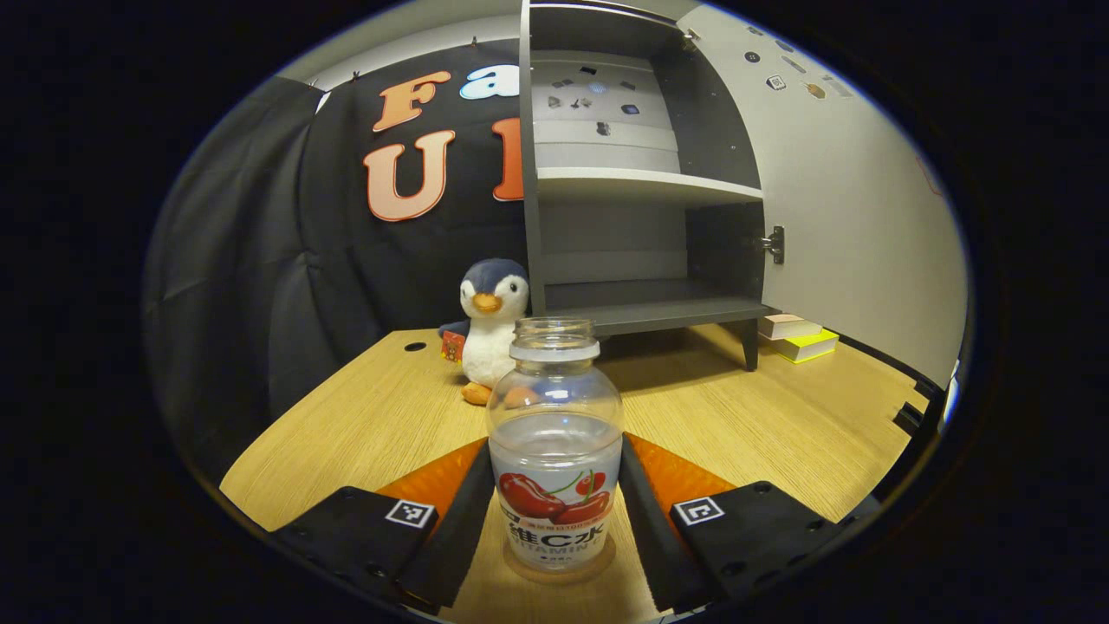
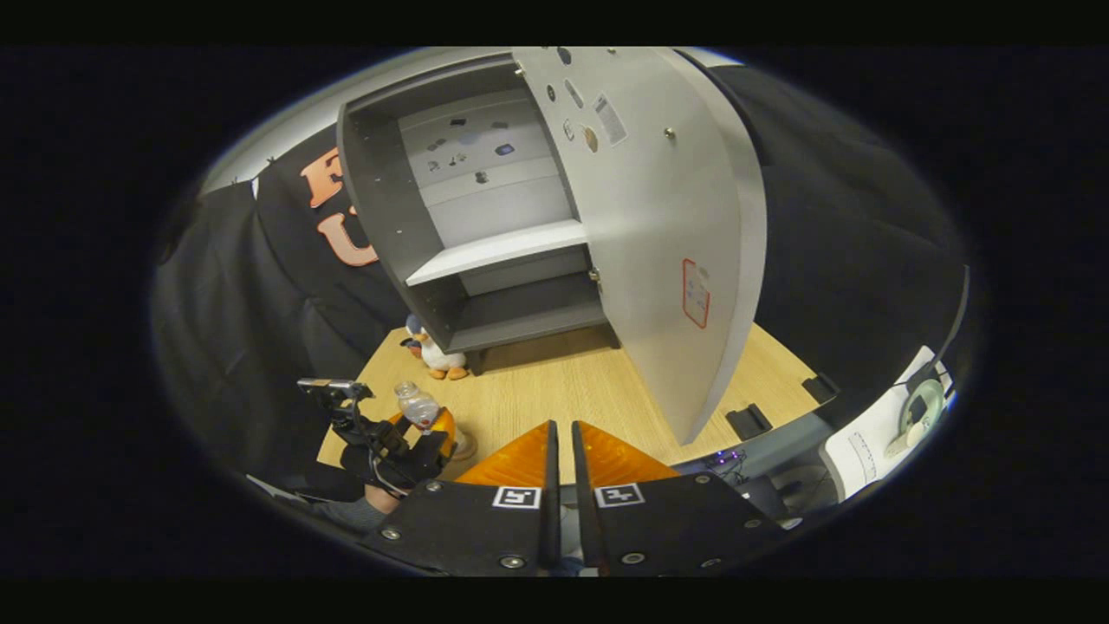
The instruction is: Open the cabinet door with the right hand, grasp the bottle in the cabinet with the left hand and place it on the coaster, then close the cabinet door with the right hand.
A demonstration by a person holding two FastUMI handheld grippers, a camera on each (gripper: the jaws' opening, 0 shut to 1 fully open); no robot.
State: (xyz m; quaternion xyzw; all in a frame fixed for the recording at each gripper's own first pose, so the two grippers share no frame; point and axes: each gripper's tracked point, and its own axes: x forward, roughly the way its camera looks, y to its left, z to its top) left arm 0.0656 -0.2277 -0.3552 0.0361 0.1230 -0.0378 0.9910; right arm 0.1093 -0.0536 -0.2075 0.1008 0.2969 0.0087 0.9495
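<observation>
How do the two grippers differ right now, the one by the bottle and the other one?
The left gripper has its jaws spread, the clear plastic cherry-label bottle standing between them; the right gripper has its jaws nearly together with nothing between. The left gripper sits low over the wooden table; the right gripper looks down from higher, facing the open grey cabinet door. Both carry square black-and-white markers.

One bottle, one plush penguin, one cabinet, two books.
</observation>
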